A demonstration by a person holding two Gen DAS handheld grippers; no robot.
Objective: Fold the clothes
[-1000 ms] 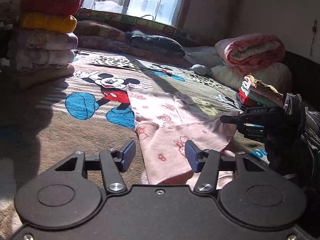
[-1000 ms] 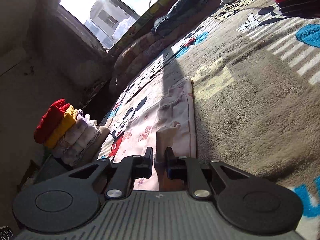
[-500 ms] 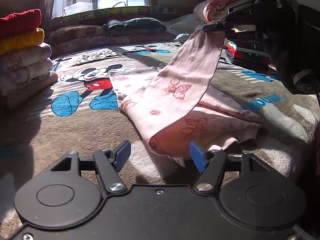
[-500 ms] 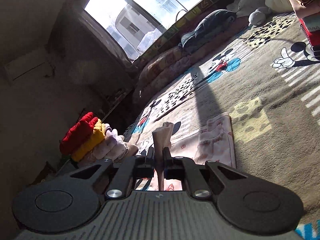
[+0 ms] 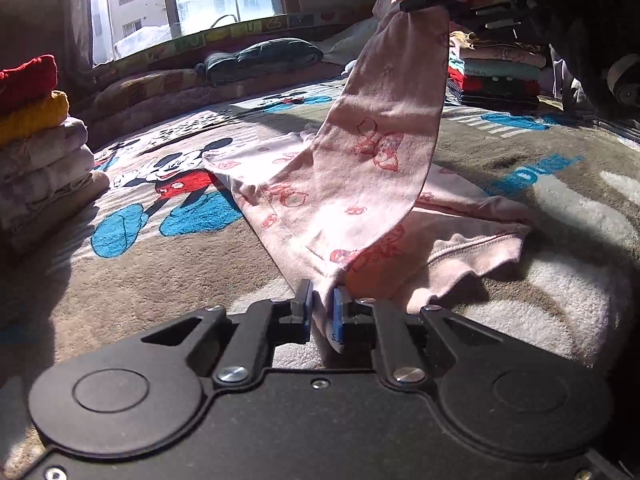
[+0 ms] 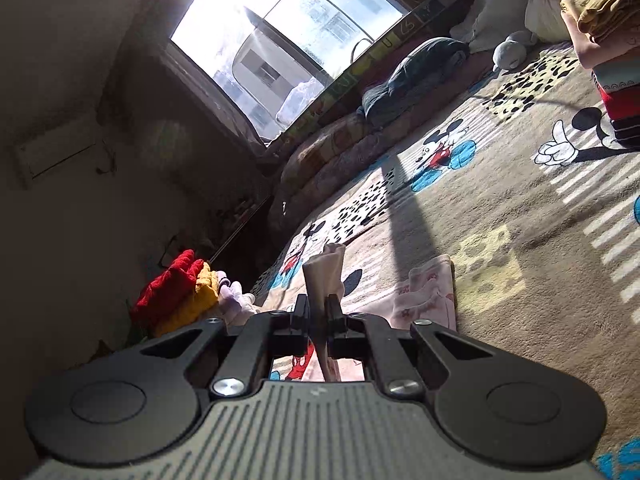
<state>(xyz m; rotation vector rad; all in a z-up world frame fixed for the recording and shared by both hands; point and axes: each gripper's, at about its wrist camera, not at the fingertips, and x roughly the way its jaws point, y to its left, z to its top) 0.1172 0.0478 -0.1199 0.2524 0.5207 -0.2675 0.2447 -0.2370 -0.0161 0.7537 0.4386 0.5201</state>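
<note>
Pink printed garment (image 5: 360,184) lay partly on the cartoon blanket (image 5: 168,200), one end raised.

The left tongs (image 5: 320,308) were closed on its near edge, low by the blanket; the right tongs (image 6: 318,312) pinched the lifted end, held high at the upper right of the left view. Folded stacks sat apart: one (image 5: 36,128) at left, another (image 5: 496,76), perhaps clothes too, beyond.

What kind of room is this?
Probably a bedroom in a home: a cartoon-mouse blanket covers a wide sleeping surface, folded clothes and a pillow lie under a sunny window.
</note>
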